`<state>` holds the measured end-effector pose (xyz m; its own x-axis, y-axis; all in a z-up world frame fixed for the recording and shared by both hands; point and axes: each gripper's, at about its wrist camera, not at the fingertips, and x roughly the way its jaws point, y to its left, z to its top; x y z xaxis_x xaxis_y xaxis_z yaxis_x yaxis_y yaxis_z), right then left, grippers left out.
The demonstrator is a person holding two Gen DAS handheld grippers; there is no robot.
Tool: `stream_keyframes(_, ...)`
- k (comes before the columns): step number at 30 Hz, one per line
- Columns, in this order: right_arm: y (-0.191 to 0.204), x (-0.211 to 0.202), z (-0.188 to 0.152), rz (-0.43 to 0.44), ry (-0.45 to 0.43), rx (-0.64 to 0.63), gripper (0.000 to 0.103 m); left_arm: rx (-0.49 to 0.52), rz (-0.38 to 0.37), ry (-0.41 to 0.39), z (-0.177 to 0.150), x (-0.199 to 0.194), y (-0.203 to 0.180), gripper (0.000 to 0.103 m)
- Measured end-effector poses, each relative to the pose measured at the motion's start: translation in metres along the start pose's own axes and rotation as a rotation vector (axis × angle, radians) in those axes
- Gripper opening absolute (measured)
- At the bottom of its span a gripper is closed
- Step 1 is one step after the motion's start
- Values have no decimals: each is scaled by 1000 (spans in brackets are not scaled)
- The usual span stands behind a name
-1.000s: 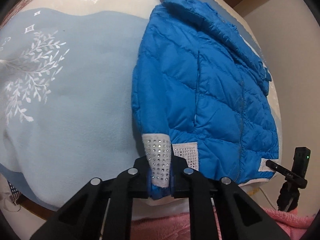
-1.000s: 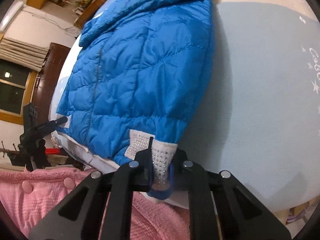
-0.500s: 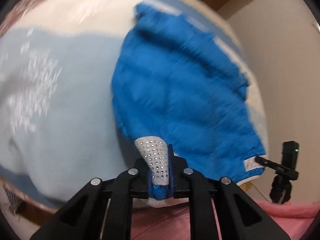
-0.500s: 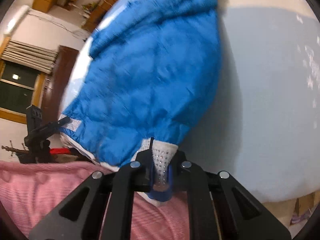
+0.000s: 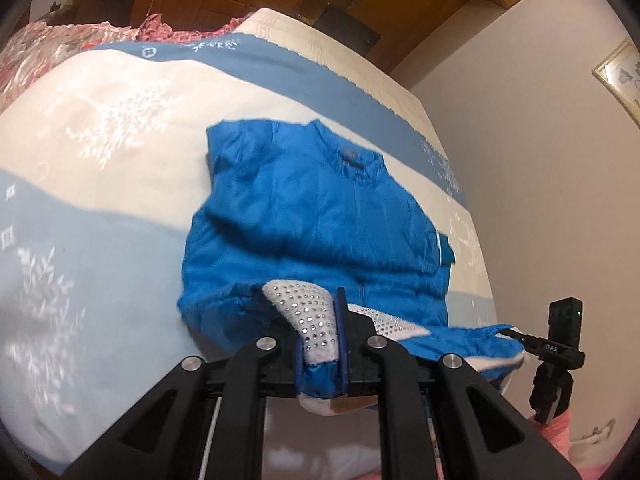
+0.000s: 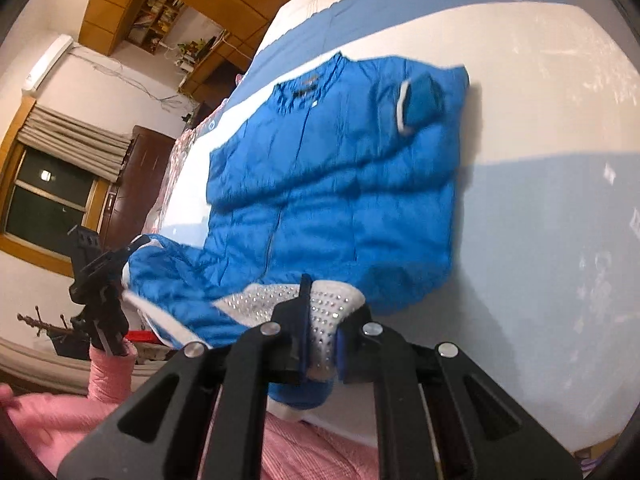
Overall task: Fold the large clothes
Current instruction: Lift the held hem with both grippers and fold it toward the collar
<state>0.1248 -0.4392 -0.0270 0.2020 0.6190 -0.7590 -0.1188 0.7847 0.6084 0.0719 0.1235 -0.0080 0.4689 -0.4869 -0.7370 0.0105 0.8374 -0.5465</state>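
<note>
We clamp the jacket's (image 5: 316, 220) studded hem in both grippers, left (image 5: 322, 344) and right (image 6: 318, 340), lifting its near edge off the bed (image 5: 100, 240); the collar end lies flat on the blanket beyond.

Left tongs (image 5: 320, 344): clamped on studded white hem (image 5: 308, 312).
Blue jacket (image 5: 316, 232): on bed (image 5: 100, 240), collar toward 12 o'clock.

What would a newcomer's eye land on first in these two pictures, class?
A bright blue puffer jacket lies spread on the pale blue and cream bedspread. Nearest the cameras, the left tongs and right tongs each pinch its white rhinestone-studded hem, lifting that edge off the bed.
</note>
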Motion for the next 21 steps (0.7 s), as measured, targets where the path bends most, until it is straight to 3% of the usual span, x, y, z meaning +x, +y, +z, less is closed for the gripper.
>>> stream_keyframes(4,-8,6,15,-15,14,14,8,28,24,-1,15,17,1,13)
stream_keyframes(8,-22,34,21,-56,31,58,8,78,98,25,13,46,0,13)
stream_keyframes(17,-58,81,44,-153,85,174,8,67,219,110,39,125,20,13)
stream_keyframes(21,-74,95,49,-160,95,218,8,32,226,136,46,143,34,13)
